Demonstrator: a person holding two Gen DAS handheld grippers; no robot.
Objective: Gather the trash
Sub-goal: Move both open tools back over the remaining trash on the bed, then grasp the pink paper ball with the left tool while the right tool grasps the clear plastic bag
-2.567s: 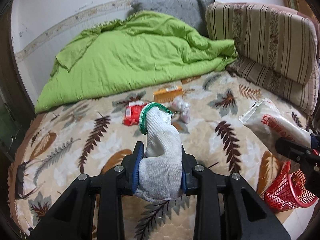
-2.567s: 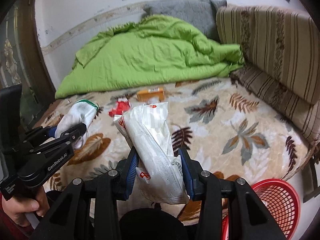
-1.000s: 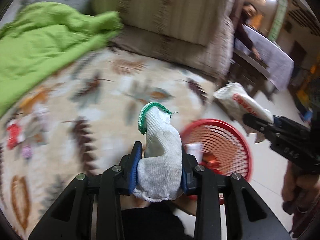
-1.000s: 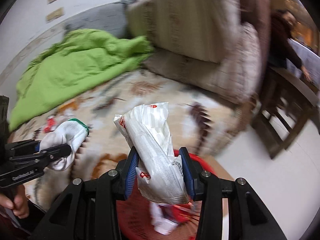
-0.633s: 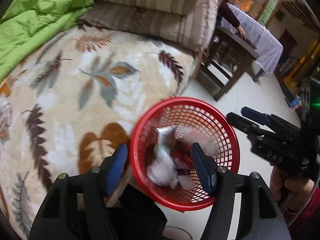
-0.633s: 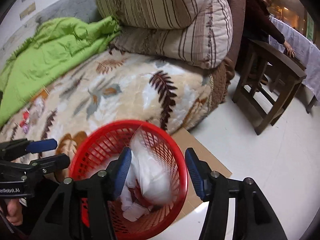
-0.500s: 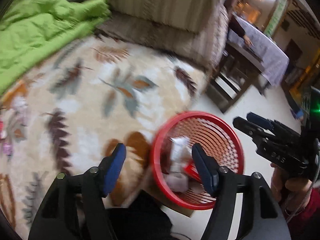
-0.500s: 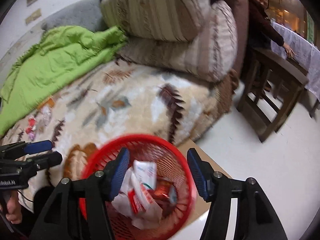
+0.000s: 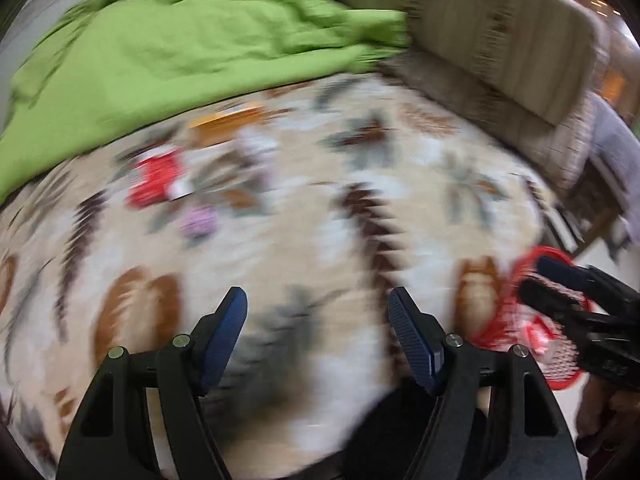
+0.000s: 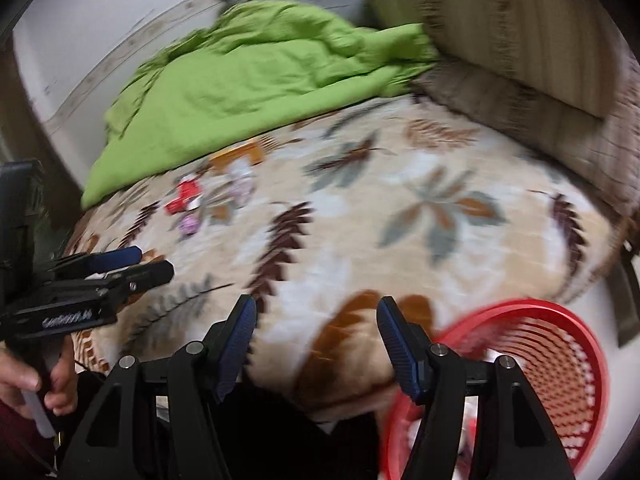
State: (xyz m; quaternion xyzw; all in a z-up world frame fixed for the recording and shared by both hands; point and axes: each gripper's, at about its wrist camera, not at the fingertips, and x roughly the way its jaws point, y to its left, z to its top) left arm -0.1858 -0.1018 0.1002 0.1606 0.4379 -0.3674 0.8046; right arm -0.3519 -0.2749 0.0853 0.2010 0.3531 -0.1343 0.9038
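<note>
Trash is seen in a small cluster on the leaf-patterned bed, near the edge of the green quilt: a red wrapper, an orange packet, a pale crumpled piece and a small pink-purple item. Heavy motion blur prevents firmer naming, so these are best guesses. The red basket stands on the floor just beside the bed's near corner, with some litter already inside. The left claw is spread wide and carries nothing; the right claw is likewise wide and empty.

The step in hand is judged to be a reach to the cluster. It would be done well if each claw were aimed at a separate piece, the red wrapper for the left, the orange packet for the right. The plush cover should be kept out of the pinch, so thin wrappers are best taken by a raised edge.
</note>
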